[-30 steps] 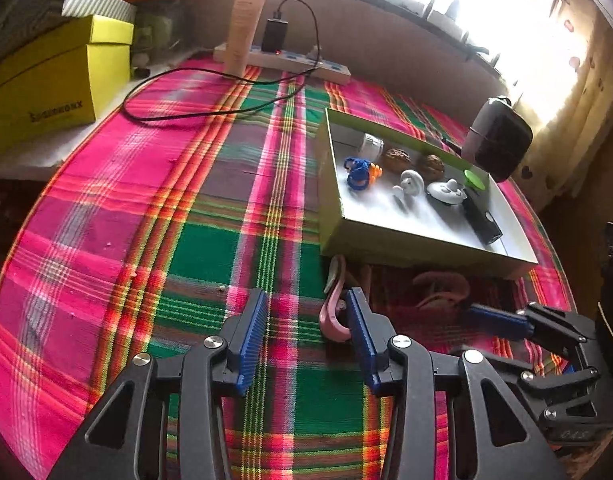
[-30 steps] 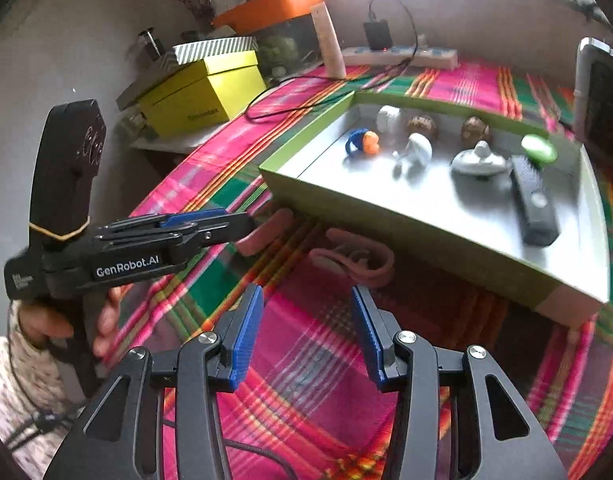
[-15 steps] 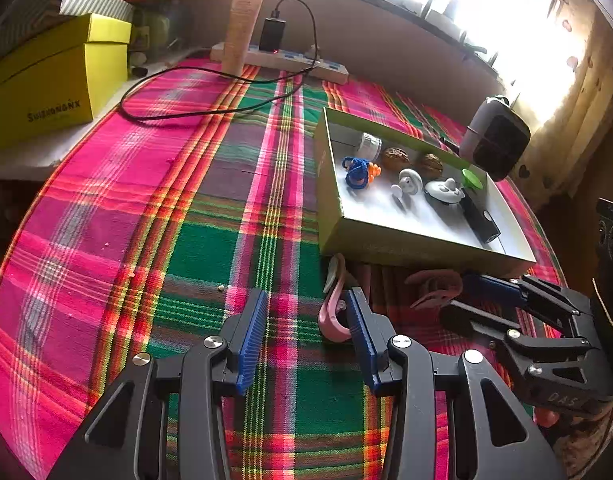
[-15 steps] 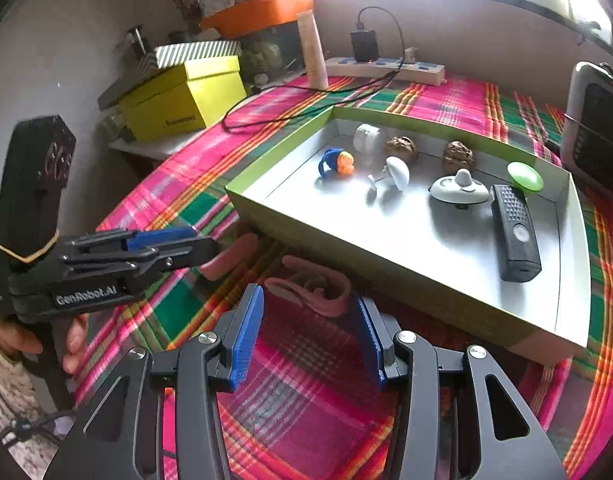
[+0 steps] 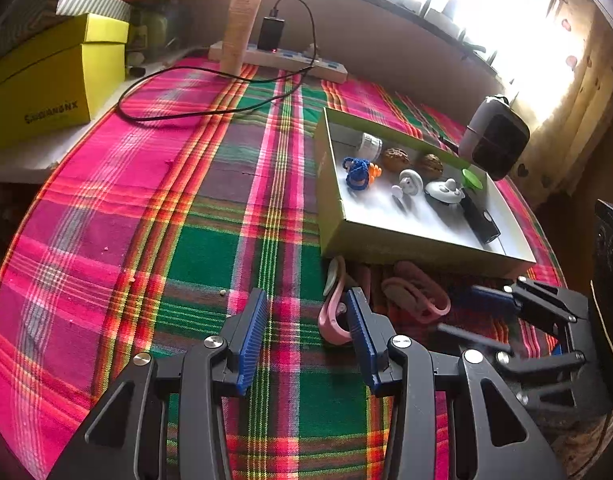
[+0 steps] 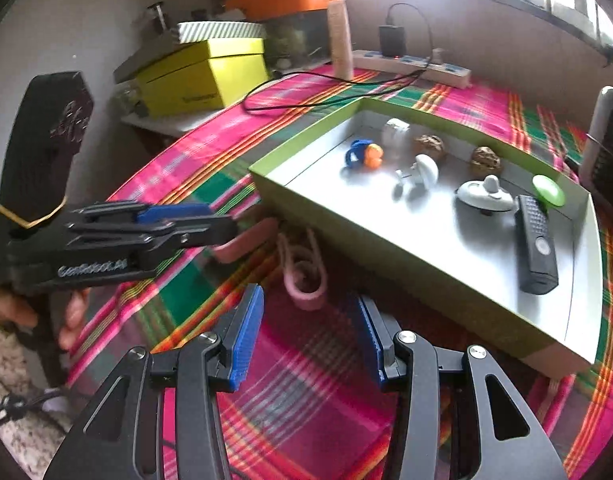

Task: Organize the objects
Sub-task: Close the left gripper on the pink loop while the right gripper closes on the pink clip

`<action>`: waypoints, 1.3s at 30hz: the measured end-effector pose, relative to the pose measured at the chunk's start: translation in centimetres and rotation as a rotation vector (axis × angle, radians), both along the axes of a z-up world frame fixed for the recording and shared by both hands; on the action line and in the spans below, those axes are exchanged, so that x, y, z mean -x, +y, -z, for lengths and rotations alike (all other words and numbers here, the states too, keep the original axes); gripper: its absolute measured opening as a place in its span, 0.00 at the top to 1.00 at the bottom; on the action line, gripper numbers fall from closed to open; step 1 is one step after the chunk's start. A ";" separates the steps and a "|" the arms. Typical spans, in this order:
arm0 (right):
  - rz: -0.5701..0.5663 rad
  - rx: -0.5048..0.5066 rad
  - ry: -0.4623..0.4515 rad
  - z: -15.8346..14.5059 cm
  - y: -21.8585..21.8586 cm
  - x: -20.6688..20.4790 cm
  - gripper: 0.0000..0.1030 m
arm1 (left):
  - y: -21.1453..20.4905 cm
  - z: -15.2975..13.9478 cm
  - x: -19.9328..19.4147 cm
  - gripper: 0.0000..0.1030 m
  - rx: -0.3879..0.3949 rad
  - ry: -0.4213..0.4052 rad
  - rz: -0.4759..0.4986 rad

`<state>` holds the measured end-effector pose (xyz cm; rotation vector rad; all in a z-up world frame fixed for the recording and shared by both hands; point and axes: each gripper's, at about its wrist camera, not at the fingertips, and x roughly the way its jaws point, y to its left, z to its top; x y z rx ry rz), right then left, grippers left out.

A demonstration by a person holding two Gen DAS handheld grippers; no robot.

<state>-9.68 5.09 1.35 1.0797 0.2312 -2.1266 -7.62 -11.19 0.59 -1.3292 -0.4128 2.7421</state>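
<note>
With both tongs gaping empty, right tongs (image 6: 306, 332) lined up on pink clip (image 6: 304, 276); next: close, lift into tray (image 6: 386, 256).

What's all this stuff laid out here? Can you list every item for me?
Tray: one, green, on tablecloth.
Remote: one, black, in tray.
Walnuts: two, brown, in tray.
Green disc: one, in tray.
Pink clips: two, on cloth before tray.
Tablecloth: one, pink-green plaid.
Yellow box: one, beside table.
Power strip: one, white, far edge.
Left gripper: open.
Right gripper: open.
</note>
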 end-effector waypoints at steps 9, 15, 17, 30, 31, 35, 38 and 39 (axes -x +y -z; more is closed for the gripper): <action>-0.012 -0.093 0.058 0.4 -2.3 0.0 0.55 | 0.0 0.0 0.0 0.62 -0.006 -0.004 0.000; -0.003 -0.123 0.090 0.5 -3.0 -0.1 0.55 | 0.0 0.0 -0.1 0.61 -0.008 -0.005 0.002; -0.008 -0.123 0.091 0.5 -3.0 -0.2 0.55 | 0.0 0.1 -0.1 0.61 -0.009 -0.006 0.002; 0.004 -0.126 0.100 0.3 -2.9 -0.6 0.76 | 0.3 -0.1 -0.3 0.61 -0.010 -0.005 0.010; 0.005 -0.124 0.098 0.3 -2.9 -0.6 0.76 | 0.3 -0.2 -0.3 0.61 -0.009 -0.004 0.010; 0.030 -0.116 0.088 0.2 -2.3 -0.7 0.76 | 0.4 -0.4 -0.4 0.61 -0.017 0.001 0.016; 0.048 -0.108 0.079 0.1 -1.6 -0.9 0.76 | 0.7 -0.5 -0.4 0.59 -0.015 0.001 0.026; 0.054 -0.106 0.077 0.1 -1.4 -1.0 0.76 | 0.8 -0.4 -0.3 0.57 -0.012 0.000 0.032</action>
